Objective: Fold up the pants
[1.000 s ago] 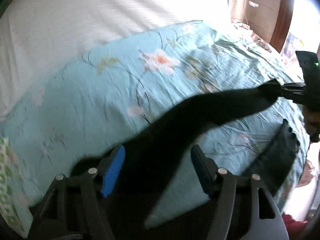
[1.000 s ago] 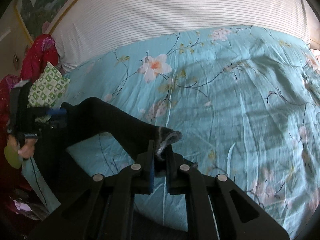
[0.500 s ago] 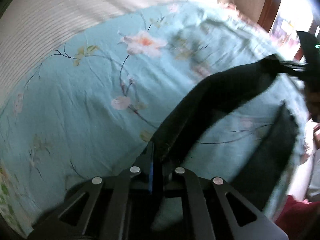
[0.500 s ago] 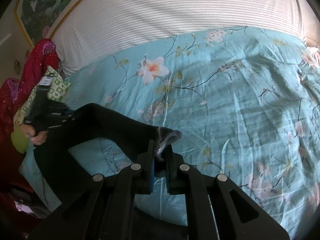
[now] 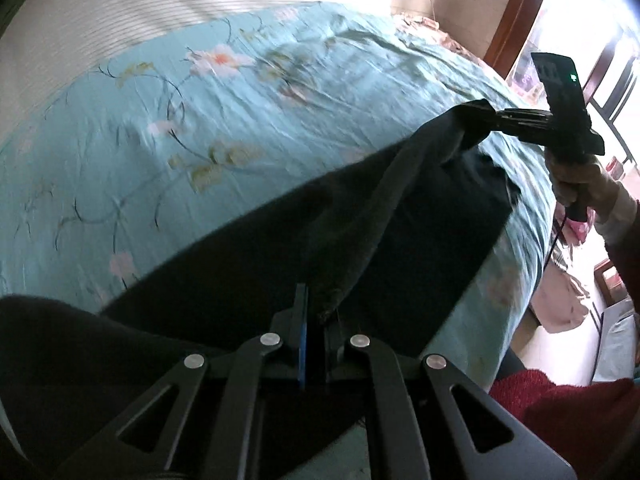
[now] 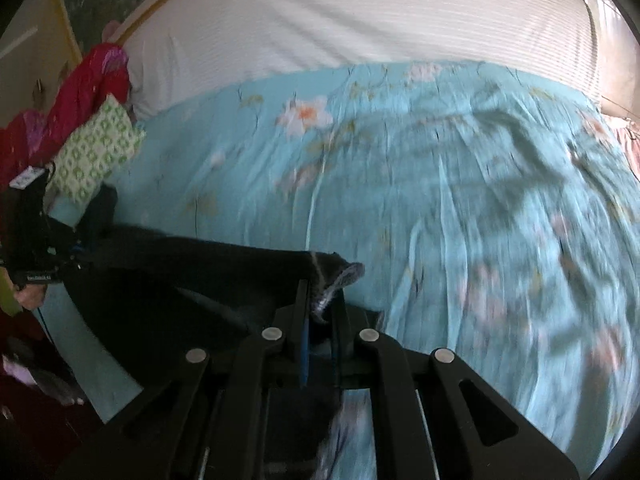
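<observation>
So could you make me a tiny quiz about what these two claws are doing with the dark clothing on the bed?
1. True or false: both claws are shut on the black pants.
2. The pants hang over which cover: A) turquoise floral bedspread, B) plain red blanket, C) bare wood?
3. Fill in: the green-patterned pillow lies beside a ___ garment.

Key: 1 true, the left claw and right claw each pinch fabric. 2 A. 3 red.

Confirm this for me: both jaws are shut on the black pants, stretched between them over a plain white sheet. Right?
Not quite. The left gripper and right gripper are each shut on the black pants, but the cloth under them is a light blue flowered sheet, as the right wrist view shows. The white striped bedding lies further back.
</observation>
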Demonstrator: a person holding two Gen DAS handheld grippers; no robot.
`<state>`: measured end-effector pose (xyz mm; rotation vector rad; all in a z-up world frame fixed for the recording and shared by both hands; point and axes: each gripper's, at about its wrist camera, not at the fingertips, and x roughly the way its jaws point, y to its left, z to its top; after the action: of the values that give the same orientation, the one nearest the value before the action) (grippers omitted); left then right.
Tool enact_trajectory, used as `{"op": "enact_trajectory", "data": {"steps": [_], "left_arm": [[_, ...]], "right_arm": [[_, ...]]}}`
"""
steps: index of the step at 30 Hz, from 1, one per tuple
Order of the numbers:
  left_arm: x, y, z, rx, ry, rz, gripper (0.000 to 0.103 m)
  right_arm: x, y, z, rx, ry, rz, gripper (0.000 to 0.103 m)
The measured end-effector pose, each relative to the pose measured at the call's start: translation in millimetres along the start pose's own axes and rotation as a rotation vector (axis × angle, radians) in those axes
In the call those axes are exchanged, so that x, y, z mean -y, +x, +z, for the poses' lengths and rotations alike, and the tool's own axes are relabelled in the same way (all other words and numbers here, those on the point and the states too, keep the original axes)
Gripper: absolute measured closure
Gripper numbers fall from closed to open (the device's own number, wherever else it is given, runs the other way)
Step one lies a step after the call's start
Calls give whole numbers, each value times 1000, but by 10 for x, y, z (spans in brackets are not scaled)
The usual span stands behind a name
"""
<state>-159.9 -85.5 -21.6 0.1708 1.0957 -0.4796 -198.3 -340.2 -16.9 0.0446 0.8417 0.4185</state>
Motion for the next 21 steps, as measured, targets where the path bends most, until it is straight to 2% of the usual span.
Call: {"op": "enact_trajectory", "data": {"steps": [5, 11, 14, 17, 18, 19, 20, 21], "left_arm": [[31, -4, -249, 4, -22, -9, 99], [28, 0, -480, 22, -35, -3, 98], [11, 76, -581, -5, -47, -4, 92], [37, 34, -687, -15, -74, -3, 84], [34, -27, -726, -5, -87, -11, 77], [22, -89, -759, 3, -109, -27, 67], [-4, -175, -799, 21, -143, -52, 63], [-21, -233, -822, 33, -166, -61, 55]], "right_arm": [[-61, -148, -269, 24, 7, -18, 94], [-139, -261, -408, 41, 25, -24, 94], [-151, -218, -480, -8, 47, -32, 93], [-125, -257, -599, -31, 101, -64, 77], [-121, -302, -636, -27, 121, -79, 63], [-101, -388, -692, -15, 157, -104, 55], [-91, -485, -747, 9, 186, -123, 45], [-94, -575, -797, 34, 210, -131, 44]]}}
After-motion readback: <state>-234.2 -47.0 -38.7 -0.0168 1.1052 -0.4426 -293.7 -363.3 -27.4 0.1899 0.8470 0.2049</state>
